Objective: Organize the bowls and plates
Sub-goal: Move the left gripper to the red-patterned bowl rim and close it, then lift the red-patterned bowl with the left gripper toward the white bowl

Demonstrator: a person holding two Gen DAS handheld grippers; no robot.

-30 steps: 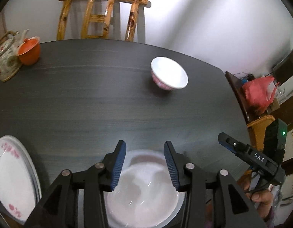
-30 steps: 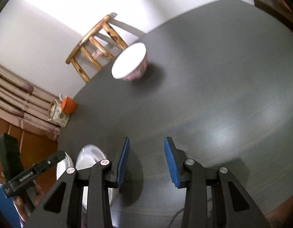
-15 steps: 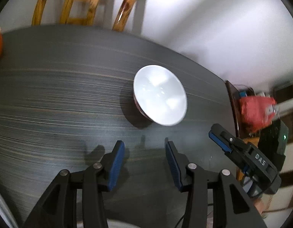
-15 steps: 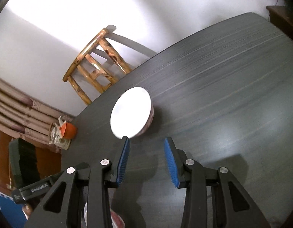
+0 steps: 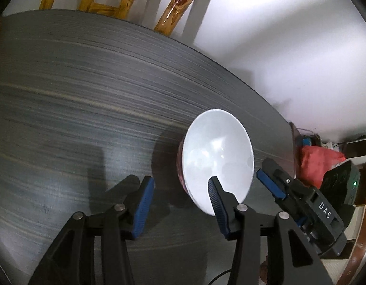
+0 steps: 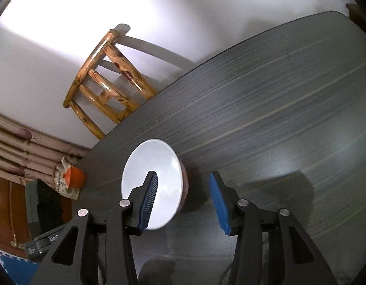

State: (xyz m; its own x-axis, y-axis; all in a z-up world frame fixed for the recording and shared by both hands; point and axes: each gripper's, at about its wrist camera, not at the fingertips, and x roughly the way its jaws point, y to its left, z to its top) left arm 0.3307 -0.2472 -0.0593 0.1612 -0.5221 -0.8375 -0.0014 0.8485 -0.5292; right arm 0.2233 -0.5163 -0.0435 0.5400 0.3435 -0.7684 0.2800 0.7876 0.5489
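A white bowl (image 5: 217, 152) with a pink patterned outside stands on the dark table (image 5: 76, 95). My left gripper (image 5: 181, 198) is open, its right fingertip over the bowl's near rim and its left fingertip beside the bowl. The bowl also shows in the right wrist view (image 6: 152, 178). My right gripper (image 6: 184, 196) is open and straddles the bowl's right wall: left fingertip over the inside, right fingertip outside. The right gripper also shows in the left wrist view (image 5: 273, 185), just right of the bowl. No plates are in view.
A wooden chair (image 6: 107, 80) stands behind the table's far edge. An orange cup (image 6: 74, 178) and a teapot (image 6: 60, 182) sit at the table's left end. A red bag (image 5: 318, 161) lies beyond the right edge.
Both grippers have moved forward from the plates at the near edge to the bowl. The plates have dropped out of view. Both stay open.
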